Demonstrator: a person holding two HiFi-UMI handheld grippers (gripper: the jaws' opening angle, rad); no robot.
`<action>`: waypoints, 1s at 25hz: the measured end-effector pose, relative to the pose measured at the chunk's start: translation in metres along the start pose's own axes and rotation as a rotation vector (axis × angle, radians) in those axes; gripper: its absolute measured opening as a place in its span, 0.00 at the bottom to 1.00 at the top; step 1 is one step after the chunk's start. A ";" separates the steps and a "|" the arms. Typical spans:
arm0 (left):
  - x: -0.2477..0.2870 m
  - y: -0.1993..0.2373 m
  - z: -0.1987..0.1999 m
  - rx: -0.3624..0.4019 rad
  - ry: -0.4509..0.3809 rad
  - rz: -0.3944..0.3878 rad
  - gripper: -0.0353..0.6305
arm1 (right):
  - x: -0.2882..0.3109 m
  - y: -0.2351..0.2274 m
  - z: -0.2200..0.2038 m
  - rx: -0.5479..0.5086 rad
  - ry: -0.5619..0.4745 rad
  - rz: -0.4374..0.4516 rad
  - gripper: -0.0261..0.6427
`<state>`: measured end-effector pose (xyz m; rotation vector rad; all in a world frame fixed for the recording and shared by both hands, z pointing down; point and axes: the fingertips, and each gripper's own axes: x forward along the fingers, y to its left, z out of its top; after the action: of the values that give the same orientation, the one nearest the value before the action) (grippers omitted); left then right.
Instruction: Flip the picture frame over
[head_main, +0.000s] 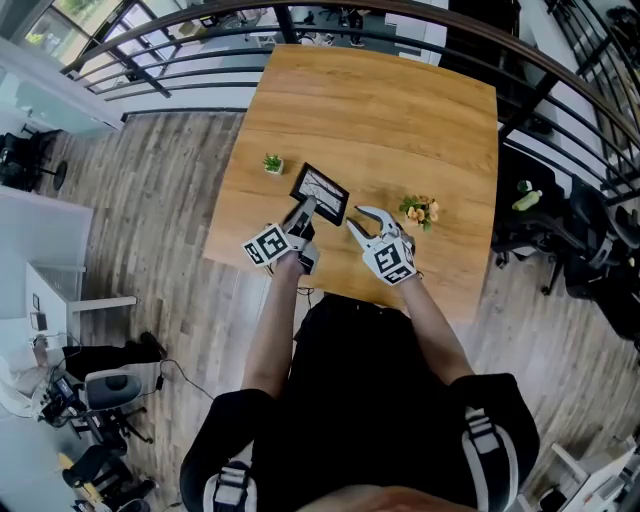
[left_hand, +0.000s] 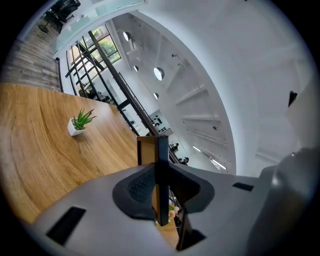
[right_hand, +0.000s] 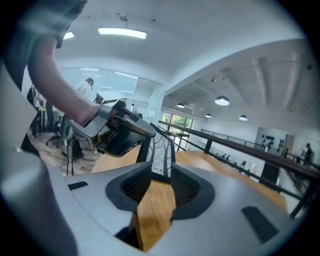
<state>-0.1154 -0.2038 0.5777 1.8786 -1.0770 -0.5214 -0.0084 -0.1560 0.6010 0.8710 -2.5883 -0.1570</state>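
Note:
The picture frame (head_main: 320, 192) is black with a white tree drawing and sits near the front middle of the wooden table (head_main: 400, 120). My left gripper (head_main: 303, 212) is shut on its near left edge. In the left gripper view the frame (left_hand: 161, 150) shows edge-on, with the pads of the left gripper (left_hand: 161, 172) pressed on both faces. My right gripper (head_main: 354, 218) is just right of the frame's near corner. In the right gripper view its jaws stand a little apart with bare table between them. The frame (right_hand: 162, 150) stands just past the tips of the right gripper (right_hand: 161, 171), picture side towards it.
A small potted plant (head_main: 272, 163) (left_hand: 79, 123) stands left of the frame. A little bunch of flowers (head_main: 420, 210) lies to its right. The table's front edge is close behind both grippers. A black railing (head_main: 300, 20) runs past the far end, and dark chairs (head_main: 560, 220) stand at the right.

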 end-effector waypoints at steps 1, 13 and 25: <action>-0.001 0.001 0.000 0.004 0.013 -0.004 0.19 | 0.004 -0.003 0.000 0.065 -0.001 0.015 0.24; -0.016 -0.010 -0.021 -0.016 0.252 -0.194 0.19 | 0.036 -0.018 -0.013 0.460 -0.008 0.096 0.27; -0.033 -0.027 -0.034 0.042 0.486 -0.472 0.19 | 0.026 0.008 -0.034 0.744 -0.064 0.252 0.27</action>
<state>-0.0963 -0.1529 0.5704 2.1541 -0.3284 -0.2729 -0.0179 -0.1648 0.6431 0.7469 -2.8022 0.9105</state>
